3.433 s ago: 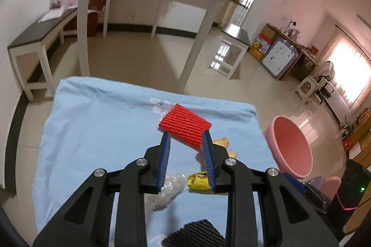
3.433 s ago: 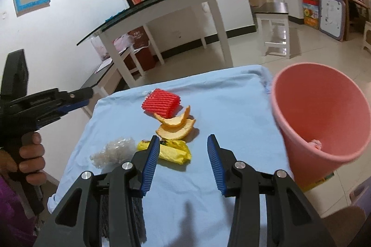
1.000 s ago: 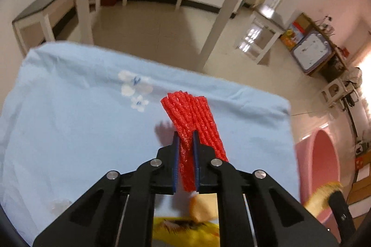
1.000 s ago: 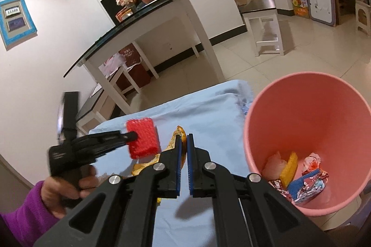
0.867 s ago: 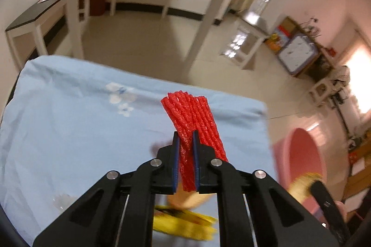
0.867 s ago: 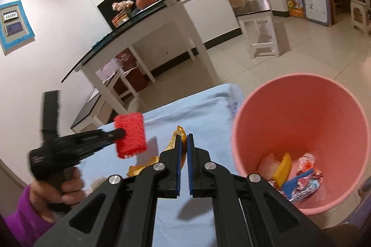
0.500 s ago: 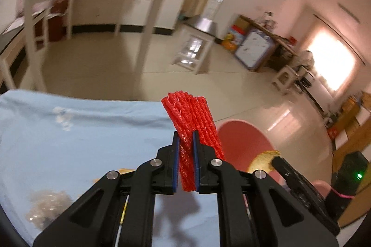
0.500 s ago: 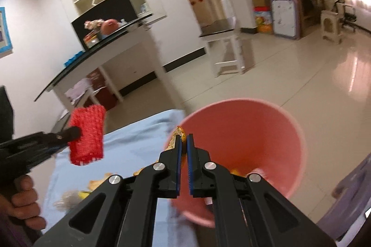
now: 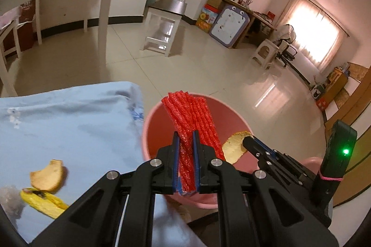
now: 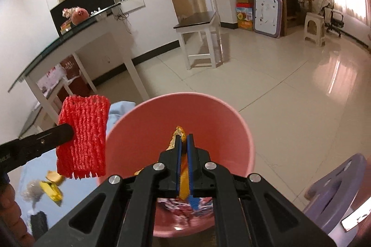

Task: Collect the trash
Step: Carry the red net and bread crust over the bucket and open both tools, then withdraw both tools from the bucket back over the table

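My left gripper (image 9: 185,142) is shut on a red foam net sleeve (image 9: 190,117) and holds it over the near rim of the pink bucket (image 9: 148,121). The sleeve also shows in the right wrist view (image 10: 83,135), just left of the bucket (image 10: 241,128). My right gripper (image 10: 183,138) is shut on an orange peel (image 10: 178,131) above the bucket's opening; the peel shows in the left wrist view (image 9: 234,145) too. Wrappers lie in the bucket's bottom.
A light blue cloth (image 9: 69,117) covers the table left of the bucket. On it lie another orange peel (image 9: 46,175), a yellow wrapper (image 9: 44,200), a clear plastic wad (image 10: 32,191) and a black foam net (image 10: 38,221). A purple stool (image 10: 336,189) stands at right.
Both grippers have swung right from the table to the pink bucket, carrying the red sleeve and the orange peel. Both now hang over the bucket's opening.
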Demonstrator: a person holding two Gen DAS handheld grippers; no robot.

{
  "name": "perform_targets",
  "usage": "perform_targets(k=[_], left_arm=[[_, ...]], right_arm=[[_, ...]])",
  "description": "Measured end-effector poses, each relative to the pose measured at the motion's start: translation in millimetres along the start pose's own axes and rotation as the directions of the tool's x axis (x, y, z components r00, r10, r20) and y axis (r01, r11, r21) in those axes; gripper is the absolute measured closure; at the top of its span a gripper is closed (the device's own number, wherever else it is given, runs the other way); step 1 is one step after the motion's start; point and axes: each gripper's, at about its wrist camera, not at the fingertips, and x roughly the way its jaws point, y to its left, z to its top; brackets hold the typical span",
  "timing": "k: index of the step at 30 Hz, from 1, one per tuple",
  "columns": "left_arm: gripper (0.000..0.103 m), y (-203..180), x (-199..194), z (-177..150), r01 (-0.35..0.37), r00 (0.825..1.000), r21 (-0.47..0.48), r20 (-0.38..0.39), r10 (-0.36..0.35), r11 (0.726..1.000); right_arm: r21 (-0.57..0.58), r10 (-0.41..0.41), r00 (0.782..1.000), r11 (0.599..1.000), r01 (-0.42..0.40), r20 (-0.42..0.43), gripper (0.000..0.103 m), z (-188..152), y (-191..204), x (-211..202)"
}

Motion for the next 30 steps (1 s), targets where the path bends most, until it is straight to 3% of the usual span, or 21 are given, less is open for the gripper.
perform_targets(k=[5,7,10,19,30], left_arm=[[0.093,-9,14,-7,0.015,1.000,0.021,-0.020,-0.014,1.000],[0.087,-11,18,-8,0.024,0.999,0.025,-0.040,-0.023,0.999],[0.075,-7,16,-5,0.030,0.999,0.009,-0.044,-0.030,1.000],[0.073,-4,-18,-6,0.060,0.998,0.016,0.000,-0.060,0.998],[0.074,44,-74,-18,-0.028,0.998,0.014,0.054,0.027,1.000]], right_arm=[[0.018,-0.013,1.000,1.000,0.013,-0.001,0.093,-2,-3,5],[0.027,-0.011,1.000,1.000,0.011,0.000,0.091,-3,-4,4],[0.024,-0.010,1.000,1.000,0.009,0.015,0.069,-2,-2,-3],[0.034,0.015,0.998,0.999,-0.018,0.069,0.063,-2,7,-44],[0.035,0.159,0.987,0.987,-0.159,-0.019,0.063,-37,60,-61]])
